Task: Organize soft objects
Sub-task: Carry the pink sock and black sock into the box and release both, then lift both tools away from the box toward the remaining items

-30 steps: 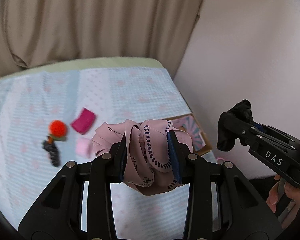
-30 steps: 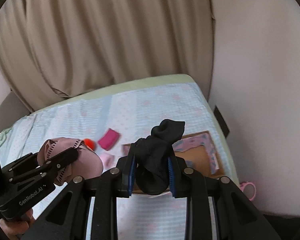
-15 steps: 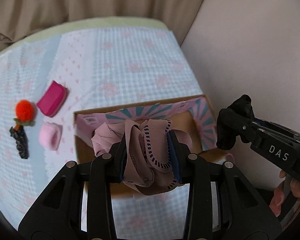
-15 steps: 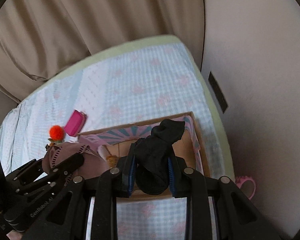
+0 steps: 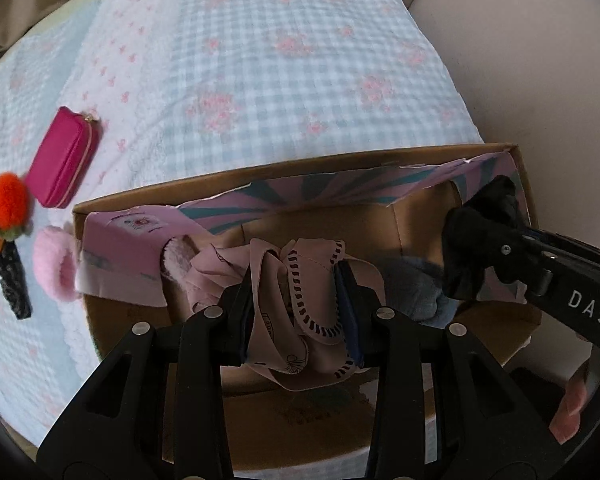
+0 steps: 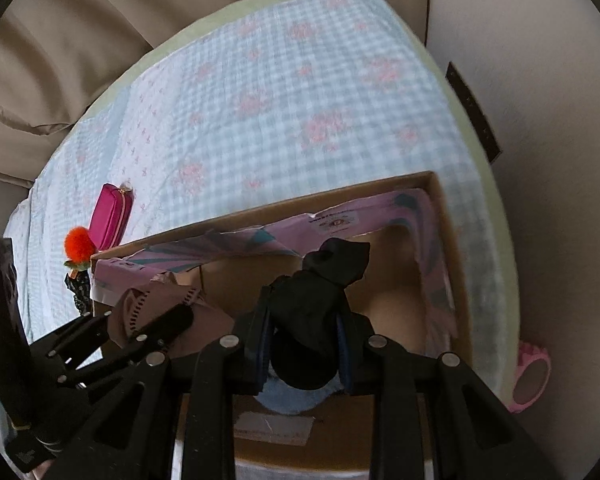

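My left gripper (image 5: 298,308) is shut on a bunched pink patterned cloth (image 5: 300,280) and holds it over the open cardboard box (image 5: 260,178). My right gripper (image 6: 304,344) is shut on a black sock (image 6: 320,296) and holds it over the same box (image 6: 452,240). The right gripper with the sock shows at the right of the left wrist view (image 5: 480,240). The left gripper with the pink cloth shows at the left of the right wrist view (image 6: 152,312). A blue soft item (image 5: 416,284) and a fluffy pink item (image 5: 176,260) lie inside the box.
The box sits on a bed with a blue checked cover (image 5: 280,80). Left of the box lie a magenta pouch (image 5: 62,162), an orange pom-pom (image 5: 8,200) with a black piece, and a pink fluffy item (image 5: 54,264). A wall is at the right (image 6: 540,80). A pink cup (image 6: 532,380) sits beside the bed.
Both grippers have moved forward and tilted down over the box, which now fills the lower half of both views. Both keep hold of their cloth items.
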### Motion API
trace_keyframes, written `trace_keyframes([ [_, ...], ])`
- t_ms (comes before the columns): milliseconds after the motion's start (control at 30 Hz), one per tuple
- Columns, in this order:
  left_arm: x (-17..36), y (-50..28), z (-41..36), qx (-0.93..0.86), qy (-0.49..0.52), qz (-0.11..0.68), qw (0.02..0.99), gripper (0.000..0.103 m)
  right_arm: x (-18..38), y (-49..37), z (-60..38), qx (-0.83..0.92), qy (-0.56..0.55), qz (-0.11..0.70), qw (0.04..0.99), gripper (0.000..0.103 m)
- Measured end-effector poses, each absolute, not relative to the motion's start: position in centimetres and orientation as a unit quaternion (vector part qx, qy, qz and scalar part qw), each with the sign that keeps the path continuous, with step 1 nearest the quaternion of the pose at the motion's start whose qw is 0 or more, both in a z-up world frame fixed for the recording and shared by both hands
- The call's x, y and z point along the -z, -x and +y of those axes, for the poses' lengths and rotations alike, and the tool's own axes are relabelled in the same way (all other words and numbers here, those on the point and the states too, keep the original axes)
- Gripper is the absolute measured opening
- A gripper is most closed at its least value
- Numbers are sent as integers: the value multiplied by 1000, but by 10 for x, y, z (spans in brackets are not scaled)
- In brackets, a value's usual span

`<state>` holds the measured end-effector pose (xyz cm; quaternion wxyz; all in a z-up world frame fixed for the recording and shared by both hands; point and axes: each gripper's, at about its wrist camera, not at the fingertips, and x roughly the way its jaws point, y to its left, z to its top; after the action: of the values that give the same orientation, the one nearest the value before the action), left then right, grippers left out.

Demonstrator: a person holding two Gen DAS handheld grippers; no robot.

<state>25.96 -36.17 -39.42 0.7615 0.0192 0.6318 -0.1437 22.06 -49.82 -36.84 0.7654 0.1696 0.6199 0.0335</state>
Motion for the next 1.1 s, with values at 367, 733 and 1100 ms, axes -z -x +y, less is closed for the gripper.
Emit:
trace_keyframes([
  [367, 392, -250, -364, 148, -68, 632, 758, 103, 382, -227, -497, -59, -220, 627, 745, 103],
  [733, 360, -236, -353, 154, -36, 616, 772, 103, 352, -214, -493, -54, -194, 615, 762, 103],
  [1100, 268, -194, -324, 182, -11, 550, 815, 103, 243, -163, -482, -37, -151, 545, 824, 103],
])
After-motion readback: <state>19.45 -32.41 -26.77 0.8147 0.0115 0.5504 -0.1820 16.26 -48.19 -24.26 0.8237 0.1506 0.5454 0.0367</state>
